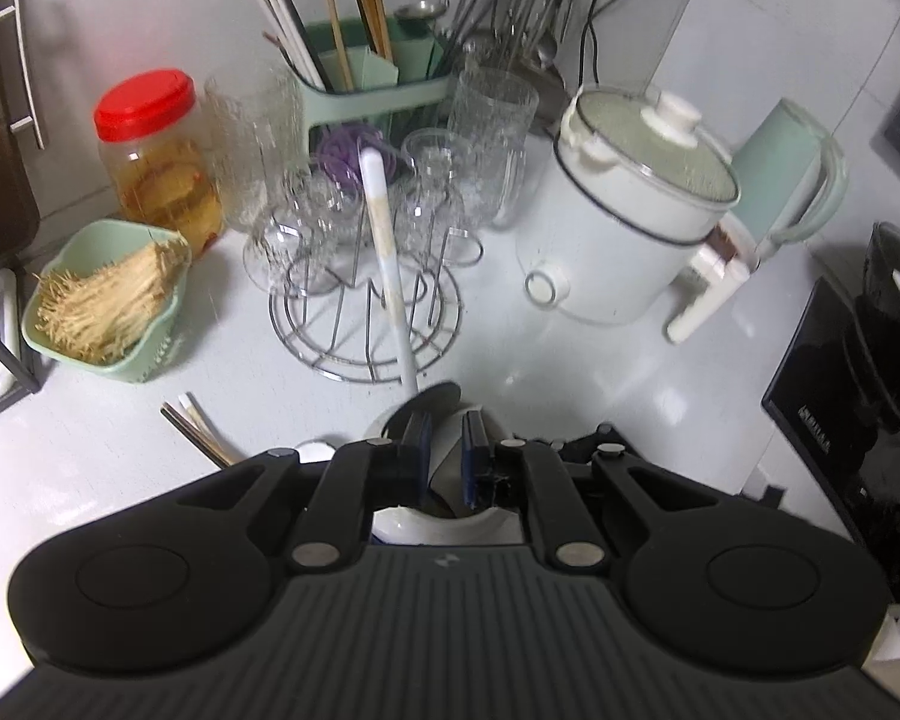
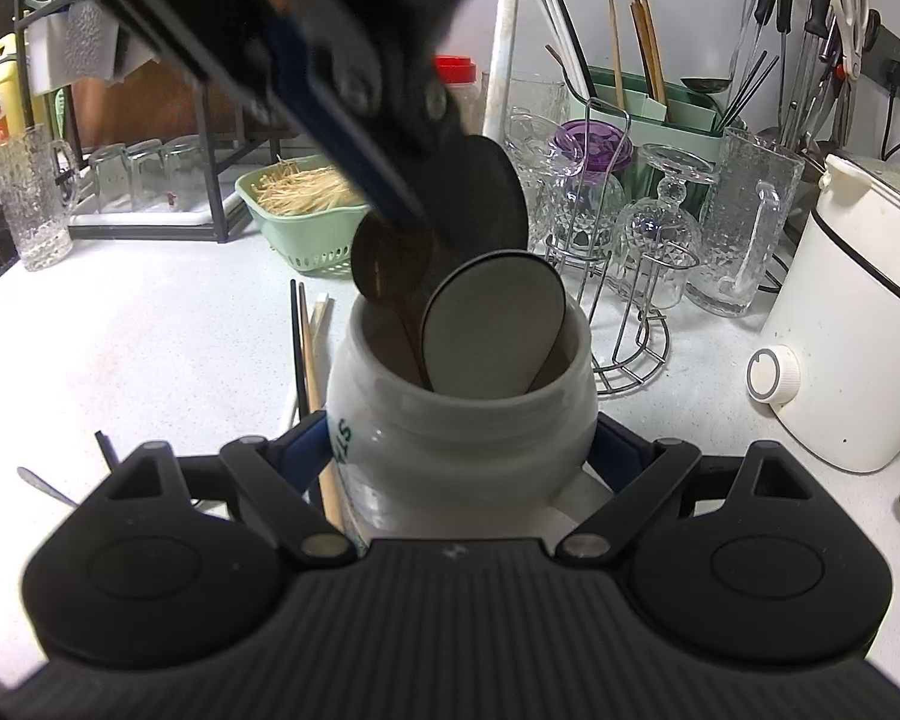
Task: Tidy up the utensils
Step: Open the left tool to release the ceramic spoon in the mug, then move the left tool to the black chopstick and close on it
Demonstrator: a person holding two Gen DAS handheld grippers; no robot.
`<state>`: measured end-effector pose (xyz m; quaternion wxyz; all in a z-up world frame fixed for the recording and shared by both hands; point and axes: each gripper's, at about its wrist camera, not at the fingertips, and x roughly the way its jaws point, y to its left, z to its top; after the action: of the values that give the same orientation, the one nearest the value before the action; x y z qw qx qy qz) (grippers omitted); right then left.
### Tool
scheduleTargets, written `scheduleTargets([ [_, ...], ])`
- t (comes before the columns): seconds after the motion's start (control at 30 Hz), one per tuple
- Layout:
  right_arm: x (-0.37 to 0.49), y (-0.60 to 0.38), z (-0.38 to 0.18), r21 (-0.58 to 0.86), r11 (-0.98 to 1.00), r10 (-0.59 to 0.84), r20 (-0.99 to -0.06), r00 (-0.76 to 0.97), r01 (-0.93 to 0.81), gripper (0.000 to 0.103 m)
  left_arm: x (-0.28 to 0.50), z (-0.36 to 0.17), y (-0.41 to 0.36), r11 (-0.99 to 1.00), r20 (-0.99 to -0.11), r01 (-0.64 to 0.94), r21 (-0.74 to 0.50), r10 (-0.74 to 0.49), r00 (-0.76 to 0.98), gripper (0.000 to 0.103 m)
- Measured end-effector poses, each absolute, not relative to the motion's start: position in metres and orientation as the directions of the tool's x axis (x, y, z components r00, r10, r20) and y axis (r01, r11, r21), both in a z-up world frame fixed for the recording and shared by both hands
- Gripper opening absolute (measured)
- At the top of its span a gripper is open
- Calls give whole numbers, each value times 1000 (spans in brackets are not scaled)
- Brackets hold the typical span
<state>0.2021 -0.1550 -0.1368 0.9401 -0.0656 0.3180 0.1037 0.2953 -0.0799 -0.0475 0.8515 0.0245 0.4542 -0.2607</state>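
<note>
Left wrist view: the left claw (image 1: 446,450) is nearly closed, its blue pads pinching the dark flat head of a spatula (image 1: 384,252) whose long white handle sticks up and away towards the wire glass rack (image 1: 366,324). Below the pads lies the rim of a white ceramic jar (image 1: 408,531). A few chopsticks (image 1: 201,435) lie on the white counter (image 1: 570,372) to the left, near a green basket (image 1: 99,300) of toothpicks. A white cooker (image 1: 624,222) stands to the right.

Right wrist view: the right claw (image 2: 459,459) grips the white jar (image 2: 459,414) by its body, a pad on either side. The left claw (image 2: 414,204) reaches in from above at the jar's mouth, clamped on the spatula's black head (image 2: 486,198). Inside the jar stand a grey-faced paddle (image 2: 492,330) and a dark spoon (image 2: 390,264). Loose chopsticks (image 2: 306,348) lie on the counter (image 2: 150,348) just left of the jar.
</note>
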Motion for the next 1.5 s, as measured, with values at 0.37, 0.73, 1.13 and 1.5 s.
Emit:
scheduleTargets([
  [0.37, 200, -152, -136, -58, 974, 140, -610, 780, -220, 92, 281, -15, -63, 868, -720, 455, -201, -446, 532, 10],
  [0.73, 198, -151, -136, -60, 977, 128, -604, 787, -205, 92, 272, -3, -20, 906, -678, 367, -211, -406, 612, 10],
  [1.13, 197, -151, -136, -60, 981, 113, -600, 792, -186, 92, 268, -19, 16, 931, -686, 275, -241, -364, 629, 15],
  [1.5, 194, -157, -136, -55, 985, 97, -604, 791, -163, 92, 256, -57, 50, 954, -725, 193, -231, -300, 619, 44],
])
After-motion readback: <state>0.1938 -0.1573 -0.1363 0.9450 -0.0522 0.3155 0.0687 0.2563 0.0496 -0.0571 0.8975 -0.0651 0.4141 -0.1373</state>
